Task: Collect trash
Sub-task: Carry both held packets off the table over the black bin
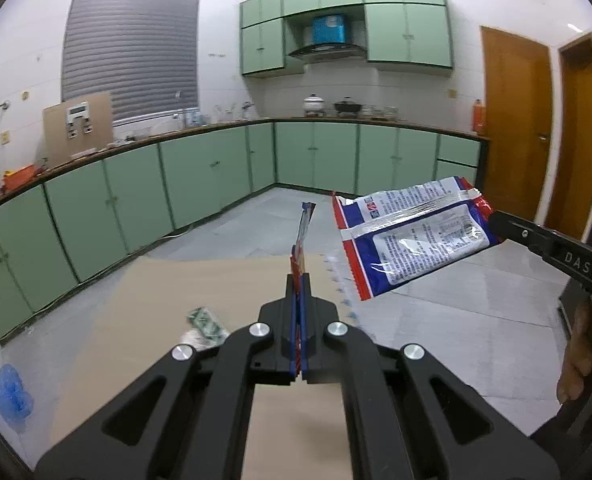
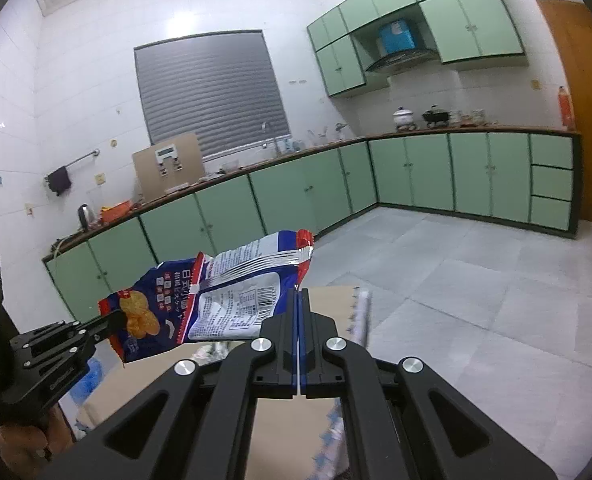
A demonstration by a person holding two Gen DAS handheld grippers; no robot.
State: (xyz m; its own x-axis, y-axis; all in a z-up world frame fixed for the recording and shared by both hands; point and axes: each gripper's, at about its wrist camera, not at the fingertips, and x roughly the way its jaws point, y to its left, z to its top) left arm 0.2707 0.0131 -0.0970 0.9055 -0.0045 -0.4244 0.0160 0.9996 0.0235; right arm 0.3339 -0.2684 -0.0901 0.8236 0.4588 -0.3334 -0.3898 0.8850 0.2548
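The blue and white snack wrapper (image 2: 232,292) hangs in the air above the cardboard sheet (image 1: 200,292), stretched between two grippers. The left gripper (image 1: 299,280) is clamped on one edge, the right gripper (image 2: 298,294) is clamped on the other edge. Left of the cardboard, on the grey tiled floor (image 1: 436,320), lie a crumpled green wrapper (image 1: 206,320) and a blue bag (image 1: 10,396). Green cabinets (image 1: 200,176) stand behind.

Readable only: white letters "DAS" on the black right gripper (image 1: 492,216); print and barcode digits on the blue-and-red snack wrapper (image 2: 232,300) too small to make out.
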